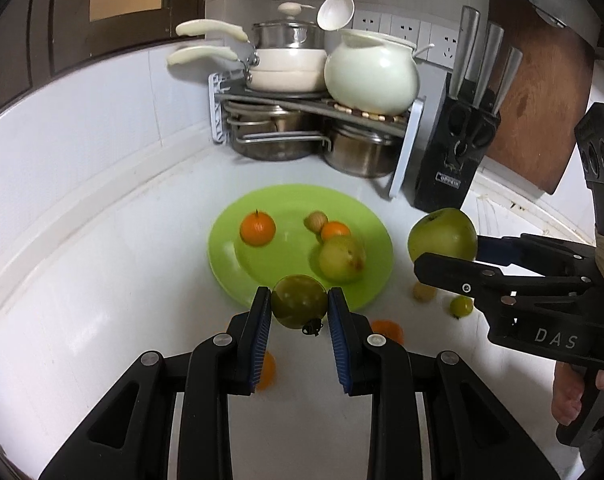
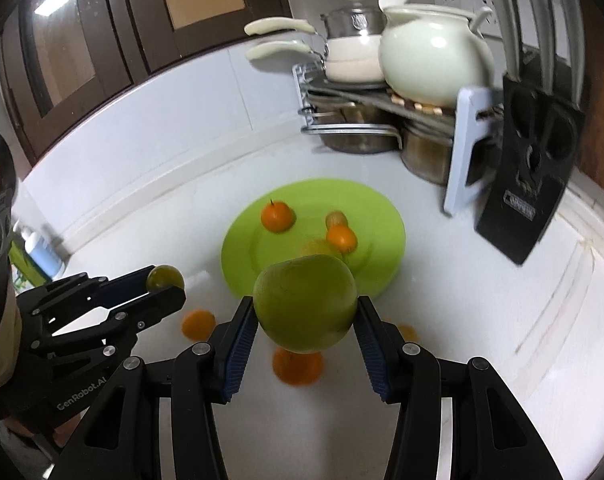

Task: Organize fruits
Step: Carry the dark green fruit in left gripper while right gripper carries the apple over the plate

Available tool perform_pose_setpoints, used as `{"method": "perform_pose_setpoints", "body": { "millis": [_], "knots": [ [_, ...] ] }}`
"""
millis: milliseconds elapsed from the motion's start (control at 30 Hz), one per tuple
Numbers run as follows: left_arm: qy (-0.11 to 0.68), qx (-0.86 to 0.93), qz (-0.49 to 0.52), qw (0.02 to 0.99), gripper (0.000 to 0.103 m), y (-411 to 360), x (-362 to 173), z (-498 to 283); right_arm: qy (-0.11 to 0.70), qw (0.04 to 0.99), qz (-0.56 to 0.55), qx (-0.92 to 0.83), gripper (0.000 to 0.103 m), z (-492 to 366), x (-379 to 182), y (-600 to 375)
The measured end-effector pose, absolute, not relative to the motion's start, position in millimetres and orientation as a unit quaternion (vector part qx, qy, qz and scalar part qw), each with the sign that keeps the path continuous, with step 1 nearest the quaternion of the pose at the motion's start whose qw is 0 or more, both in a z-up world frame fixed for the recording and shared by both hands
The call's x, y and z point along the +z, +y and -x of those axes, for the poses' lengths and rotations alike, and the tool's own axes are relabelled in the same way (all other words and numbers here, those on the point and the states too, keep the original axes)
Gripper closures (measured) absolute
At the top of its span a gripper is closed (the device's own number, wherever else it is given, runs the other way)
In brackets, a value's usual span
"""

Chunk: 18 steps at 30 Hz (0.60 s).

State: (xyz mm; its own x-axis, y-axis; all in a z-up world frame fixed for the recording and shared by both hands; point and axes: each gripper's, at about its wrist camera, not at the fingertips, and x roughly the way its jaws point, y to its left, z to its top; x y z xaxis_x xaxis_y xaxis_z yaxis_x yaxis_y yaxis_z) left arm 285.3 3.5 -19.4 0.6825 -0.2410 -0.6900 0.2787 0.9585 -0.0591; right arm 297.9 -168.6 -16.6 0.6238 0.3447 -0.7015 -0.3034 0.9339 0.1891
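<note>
Green fruit in both grippers — aloft

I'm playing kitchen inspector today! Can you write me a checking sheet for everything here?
Surface: white countertop, fruit scattered on it.
Job's things: round lime-green plate holds two small oranges, a yellow-green apple and a small brownish fruit; more oranges, such as one near the front, and a tiny green fruit lie off the plate.
Clutter: black knife block, grey pot rack, cream ceramic pot, white ladle, brown cutting board.
Grippers: left gripper holds a small dark-green round fruit; right gripper holds a large green apple.
Cables: nothing seen.
Surroundings: white tiled wall, dark wooden window frame.
</note>
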Motion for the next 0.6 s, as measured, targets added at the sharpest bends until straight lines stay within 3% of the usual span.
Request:
{"method": "perform_pose_setpoints", "body": {
  "millis": [600],
  "knots": [
    [0.367,-0.166,-0.046,0.914,0.074,-8,-4,-367,0.393,0.903,0.002,0.175,0.053,-374,-2,-158]
  ]
}}
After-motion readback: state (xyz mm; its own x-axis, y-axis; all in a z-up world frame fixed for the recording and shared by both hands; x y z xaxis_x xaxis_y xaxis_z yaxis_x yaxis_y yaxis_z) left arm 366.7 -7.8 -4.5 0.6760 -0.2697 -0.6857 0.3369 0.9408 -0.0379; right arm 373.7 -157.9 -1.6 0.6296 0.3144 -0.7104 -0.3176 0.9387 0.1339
